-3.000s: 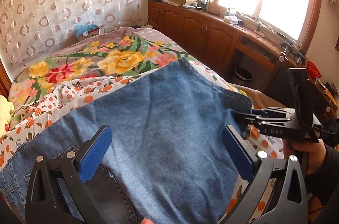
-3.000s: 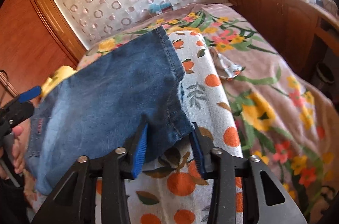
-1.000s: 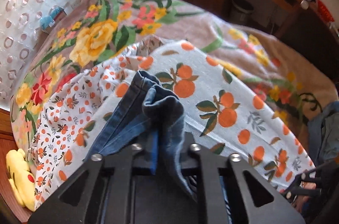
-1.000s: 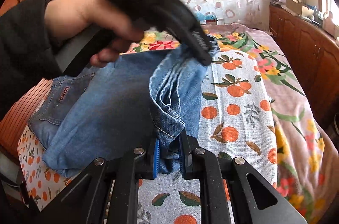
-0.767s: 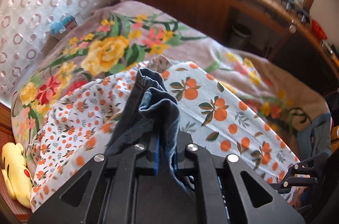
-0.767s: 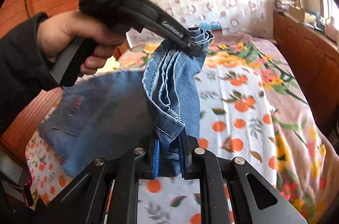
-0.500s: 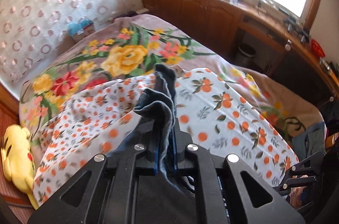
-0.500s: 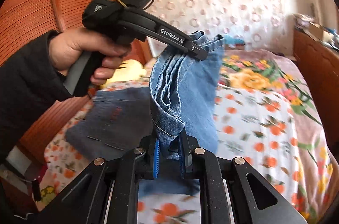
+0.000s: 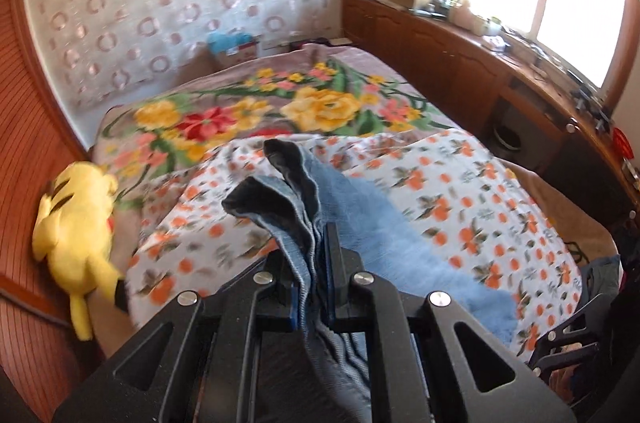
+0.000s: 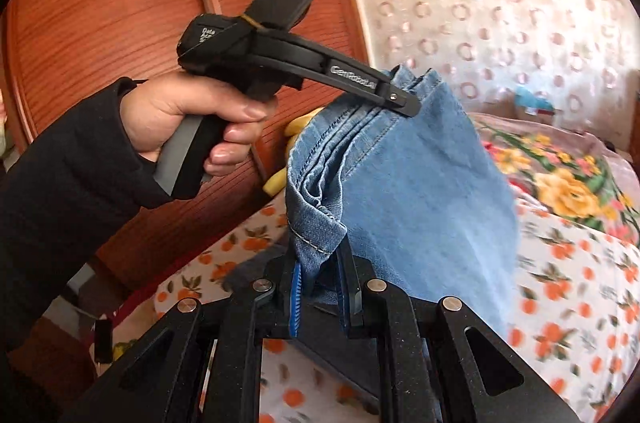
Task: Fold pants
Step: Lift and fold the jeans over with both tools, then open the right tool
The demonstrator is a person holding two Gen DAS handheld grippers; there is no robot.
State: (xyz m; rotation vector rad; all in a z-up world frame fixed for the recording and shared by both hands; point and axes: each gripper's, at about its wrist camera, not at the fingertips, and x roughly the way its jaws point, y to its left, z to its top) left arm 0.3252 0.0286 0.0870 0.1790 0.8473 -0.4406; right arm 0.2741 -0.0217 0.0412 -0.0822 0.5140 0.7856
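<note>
Left tongs: the left gripper was closed on a bunched stack of denim edges, layers pinched together between its fingers so that the fold would hold as one piece; it was also seen from the right wrist camera, gripped in the left hand at about 10 o'clock of that view
Right tongs: the right gripper was clamped on the other corner of the same hem edge, blue pads pressed onto the cloth at 6 o'clock of its own view
Pants: the jeans were held up in the air between the two grippers, the pinched edge stretched from one to the other and the rest hanging down toward the bed; in the left wrist view the denim was seen trailing toward 4 o'clock over the sheet
Why lifted: judged as a carry of the leg ends over toward the waist half, with both corners held level so that the fold would land square
Bed: the orange-print sheet was spread below as the landing surface, a floral blanket lying beyond it at 12 o'clock
Bystander: a yellow plush toy was lying at 9 o'clock, against the wooden headboard, well apart from the cloth
Stage: the fold was judged as under way, the lay-down not yet done
Blur: motion smear was noted on the sheet, so fine creases could not be told
</note>
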